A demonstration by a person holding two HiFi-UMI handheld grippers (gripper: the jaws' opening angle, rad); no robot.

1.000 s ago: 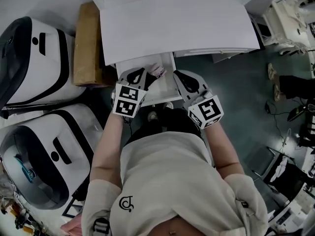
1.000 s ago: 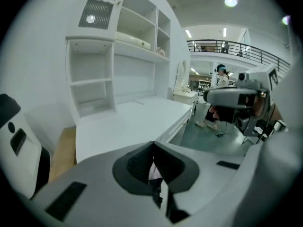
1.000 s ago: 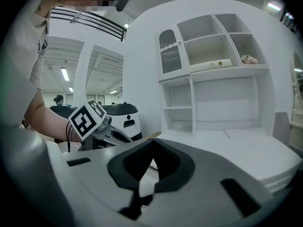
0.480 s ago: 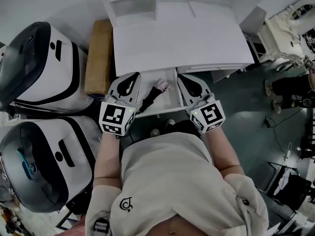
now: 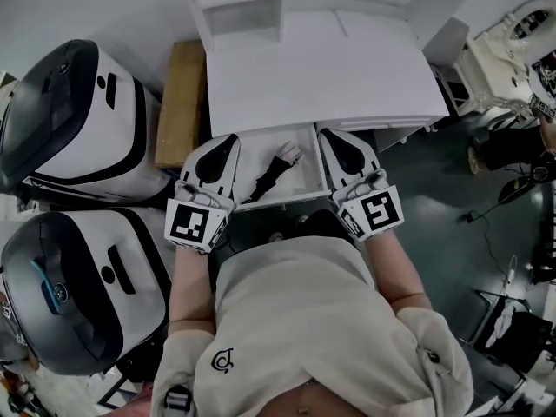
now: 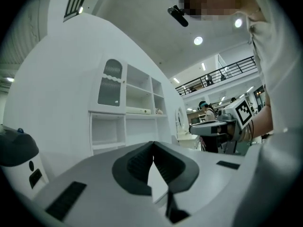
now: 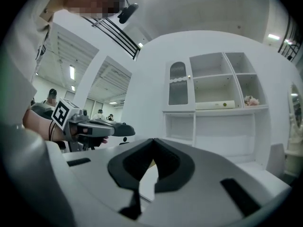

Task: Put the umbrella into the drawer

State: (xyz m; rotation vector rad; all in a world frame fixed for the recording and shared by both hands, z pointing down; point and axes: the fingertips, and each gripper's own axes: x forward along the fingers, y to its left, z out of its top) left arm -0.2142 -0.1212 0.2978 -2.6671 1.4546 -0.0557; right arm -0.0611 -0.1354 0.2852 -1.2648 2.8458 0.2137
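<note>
1. One umbrella [image 5: 274,170] is lying inside the open drawer [image 5: 306,156], so we are judging the placement done.
2. We are holding the left gripper [image 5: 224,142] and right gripper [image 5: 339,139] flanking the drawer, jaws pressed together and empty, likely for pushing it closed.

From the head we look steeply down, close over the desk [image 5: 321,76] and drawer [image 5: 304,181]. Cameras on the left gripper [image 5: 231,139] and right gripper [image 5: 325,134] face level along their jaws; both share the shelf unit [image 6: 128,108]

Pale short-sleeved shirt [image 5: 304,315], dark logo [image 5: 223,360]
</note>
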